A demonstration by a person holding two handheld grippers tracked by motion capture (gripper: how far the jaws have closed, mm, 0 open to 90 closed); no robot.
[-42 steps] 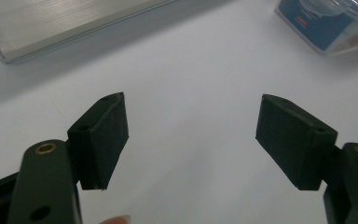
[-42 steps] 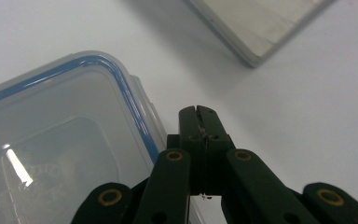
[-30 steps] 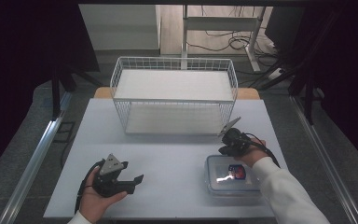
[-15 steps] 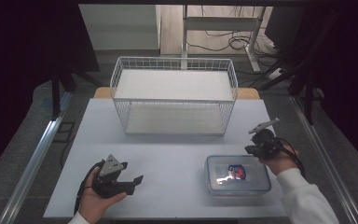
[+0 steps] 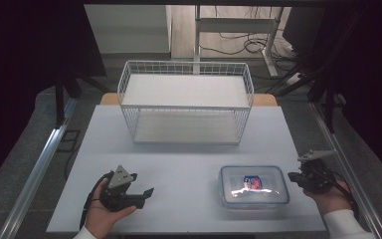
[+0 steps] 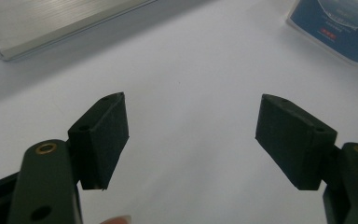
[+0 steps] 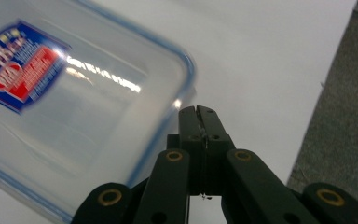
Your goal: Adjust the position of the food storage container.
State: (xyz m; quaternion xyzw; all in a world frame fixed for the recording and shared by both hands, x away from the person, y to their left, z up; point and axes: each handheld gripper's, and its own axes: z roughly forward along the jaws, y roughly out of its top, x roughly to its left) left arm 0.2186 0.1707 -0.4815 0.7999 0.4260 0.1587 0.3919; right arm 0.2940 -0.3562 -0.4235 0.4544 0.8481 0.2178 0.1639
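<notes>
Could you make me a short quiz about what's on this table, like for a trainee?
1. True or false: the right gripper has its jaws shut.
2. What sits at the far side of the table? A) wire basket B) toolbox C) kettle
3. Which gripper is nearer the lidded plastic container?

Key:
1. True; nothing is between them.
2. A, the wire basket.
3. The right one; the left gripper is open, farther off.
</notes>
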